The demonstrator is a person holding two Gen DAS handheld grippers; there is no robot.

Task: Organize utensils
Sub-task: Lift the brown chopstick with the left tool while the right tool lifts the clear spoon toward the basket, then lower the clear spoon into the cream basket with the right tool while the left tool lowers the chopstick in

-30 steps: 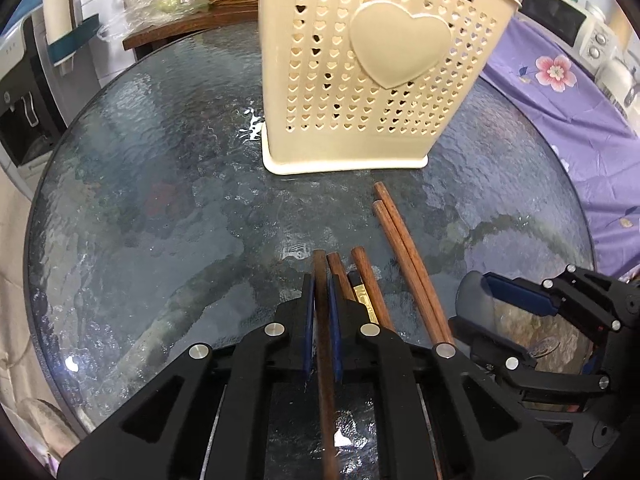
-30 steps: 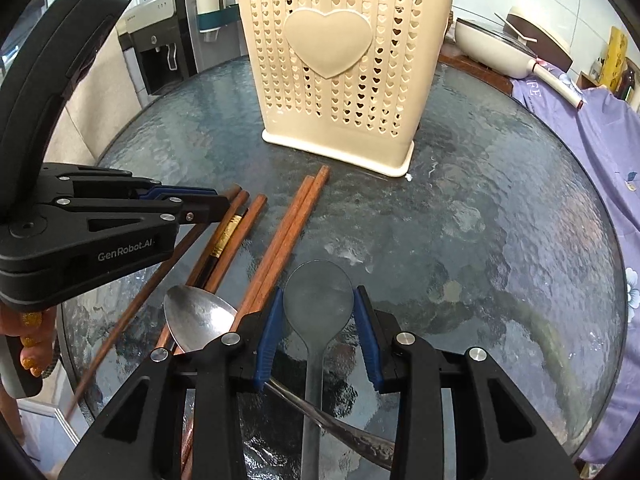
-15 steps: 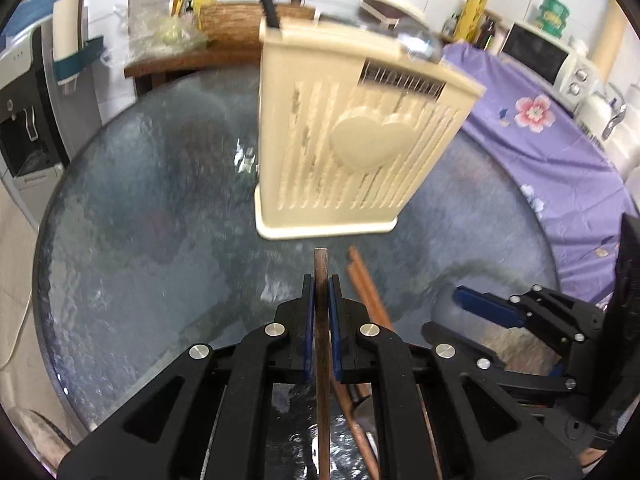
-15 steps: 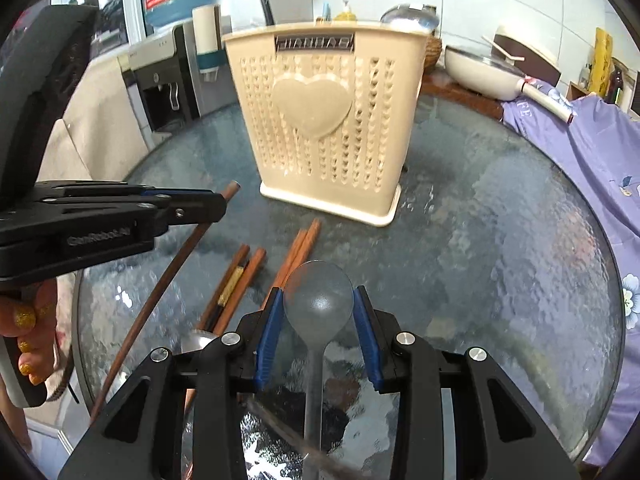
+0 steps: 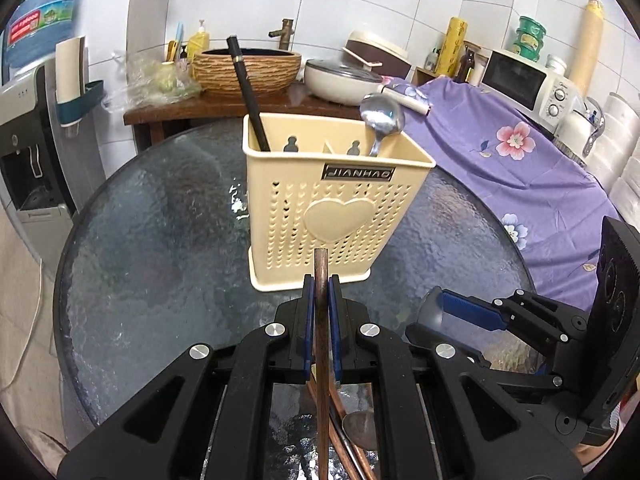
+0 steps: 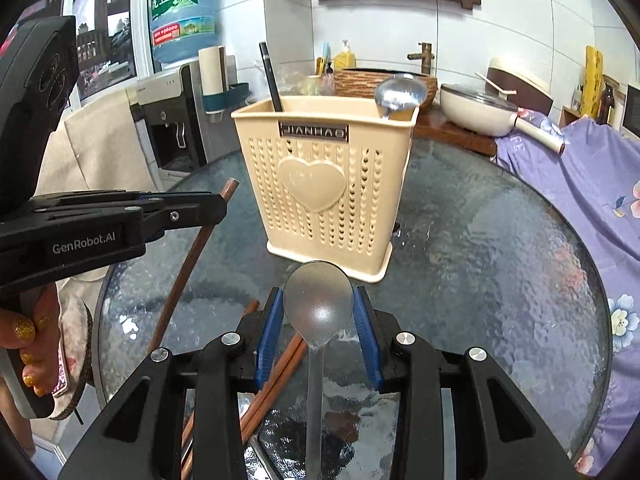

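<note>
Between the pads of the left claw [image 5: 321, 312] a brown chopstick [image 5: 321, 320] is clamped, lifted off the glass counter [image 5: 160, 260], while the right claw [image 6: 318, 320] grips a translucent spoon [image 6: 318, 300] by its bowl. Ahead stands the cream utensil holder [image 5: 328, 208], a black chopstick [image 5: 248, 92] in its left compartment and a metal spoon [image 5: 380, 116] in its right; more chopsticks [image 6: 276, 380] lie below on the counter
</note>
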